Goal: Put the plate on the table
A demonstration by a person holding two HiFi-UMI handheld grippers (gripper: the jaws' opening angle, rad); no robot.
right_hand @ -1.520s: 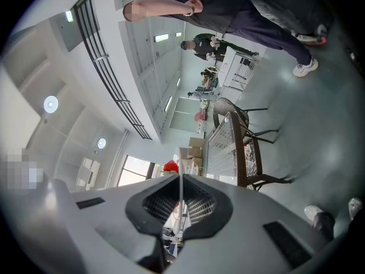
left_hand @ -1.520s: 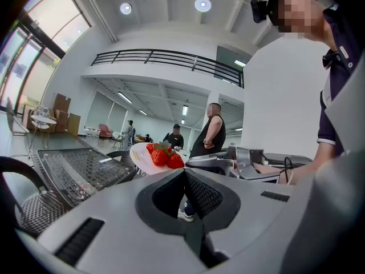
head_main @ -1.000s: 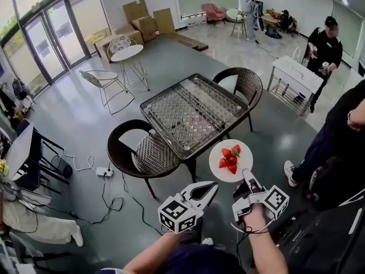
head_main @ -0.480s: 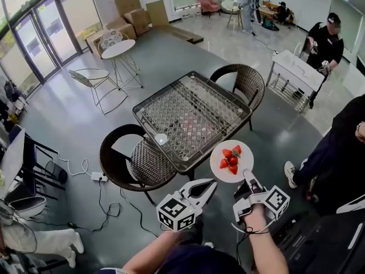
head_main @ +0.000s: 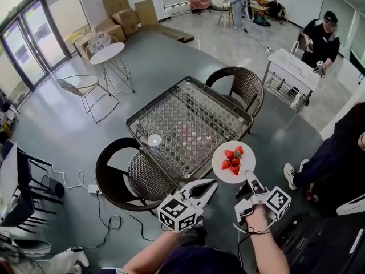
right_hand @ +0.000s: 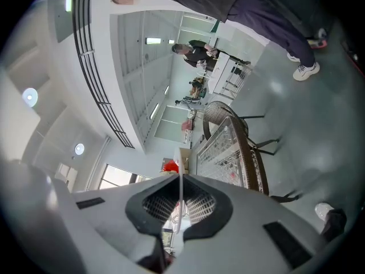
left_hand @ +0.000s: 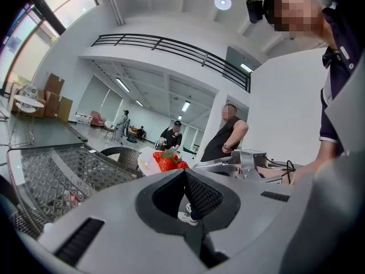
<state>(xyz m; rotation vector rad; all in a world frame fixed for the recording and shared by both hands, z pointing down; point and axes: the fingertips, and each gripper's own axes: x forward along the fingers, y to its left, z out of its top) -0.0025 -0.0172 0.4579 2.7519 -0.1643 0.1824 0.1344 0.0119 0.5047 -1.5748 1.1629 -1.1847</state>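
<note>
A white plate (head_main: 233,161) with several strawberries (head_main: 232,157) hangs level by the near right edge of the wicker-and-glass table (head_main: 188,121). My right gripper (head_main: 248,176) is shut on the plate's near rim. In the right gripper view the plate (right_hand: 180,194) runs edge-on between the jaws, with a strawberry (right_hand: 170,166) past the tips and the table (right_hand: 231,147) beyond. My left gripper (head_main: 211,185) is shut and holds nothing, just left of the plate. In the left gripper view its closed tips (left_hand: 183,172) point at the plate (left_hand: 148,163) and the table (left_hand: 57,173).
Two dark wicker chairs stand at the table, one near left (head_main: 128,173), one far right (head_main: 239,84). A small white round thing (head_main: 154,140) lies on the tabletop. A person's leg (head_main: 325,153) is close on the right. A white cart (head_main: 291,70) and a small round table (head_main: 106,53) stand farther off.
Both grippers and the plate have come closer to the table; the plate now overlaps its near right edge. The jaws look the same as before.
</note>
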